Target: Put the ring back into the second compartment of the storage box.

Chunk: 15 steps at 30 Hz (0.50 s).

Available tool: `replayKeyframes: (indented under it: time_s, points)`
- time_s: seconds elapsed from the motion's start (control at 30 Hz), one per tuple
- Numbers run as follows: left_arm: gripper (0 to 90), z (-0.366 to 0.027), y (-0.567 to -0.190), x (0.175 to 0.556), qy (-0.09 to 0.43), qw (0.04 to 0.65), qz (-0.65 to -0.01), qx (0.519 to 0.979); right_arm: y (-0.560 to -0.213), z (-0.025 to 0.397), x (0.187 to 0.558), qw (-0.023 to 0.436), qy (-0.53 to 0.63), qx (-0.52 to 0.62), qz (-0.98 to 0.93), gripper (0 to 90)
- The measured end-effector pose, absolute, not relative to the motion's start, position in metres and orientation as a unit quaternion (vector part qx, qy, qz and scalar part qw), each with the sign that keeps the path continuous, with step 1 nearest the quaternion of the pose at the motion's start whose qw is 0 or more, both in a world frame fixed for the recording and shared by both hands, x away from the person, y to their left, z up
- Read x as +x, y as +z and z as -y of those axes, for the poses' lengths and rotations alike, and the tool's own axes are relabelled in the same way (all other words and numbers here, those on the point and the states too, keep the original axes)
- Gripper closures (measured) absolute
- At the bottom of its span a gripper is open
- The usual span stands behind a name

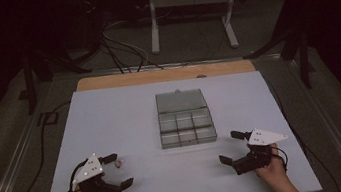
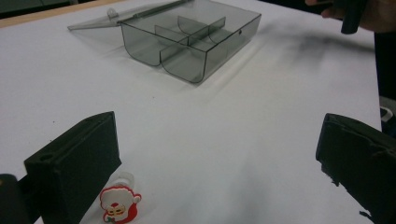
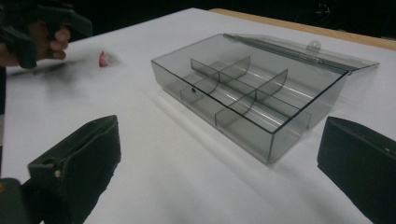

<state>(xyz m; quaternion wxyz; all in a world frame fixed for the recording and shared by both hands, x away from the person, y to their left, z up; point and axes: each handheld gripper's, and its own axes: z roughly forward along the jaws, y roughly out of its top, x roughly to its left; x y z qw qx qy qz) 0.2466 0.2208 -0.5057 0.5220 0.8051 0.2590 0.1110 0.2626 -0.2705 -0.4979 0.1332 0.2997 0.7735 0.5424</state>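
1. High view: a white table (image 1: 111, 119) sits in a dark room, with a strip of wood along its far edge. Near the middle stands a clear plastic box (image 1: 186, 126) split into small compartments, its lid (image 1: 180, 100) folded open and lying flat on the far side. The left gripper (image 1: 114, 171) rests near the front left, held by a hand, jaws spread wide and holding nothing. A tiny red and white Santa figure (image 1: 121, 162) lies on the table between those jaws. The right gripper (image 1: 230, 147) rests at the front right, also spread wide and empty.

2. Left gripper view: two black jaws rise far apart. The Santa figure (image 2: 119, 204) lies just beside the jaw on the left. The box (image 2: 191, 42) stands farther off, its compartments looking empty.

3. Right gripper view: the jaws stand wide apart. The box (image 3: 252, 93) is near, just ahead. The Santa figure (image 3: 103, 59) lies well beyond it, near the other hand (image 3: 46, 39).
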Motion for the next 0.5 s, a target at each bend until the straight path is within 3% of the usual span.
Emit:
replayKeyframes:
  time_s: [0.17,0.5]
  points:
    - [0.8,-0.2208,-0.5062,0.2469,0.108,0.519,-0.259,0.807,-0.4975,0.2708,0.2633,0.112,0.559,0.302,-0.764,0.0]
    - [0.8,-0.2204,-0.5068,0.2472,0.107,0.516,-0.26,0.809,-0.4986,0.2692,0.2645,0.116,0.545,0.301,-0.774,0.0]
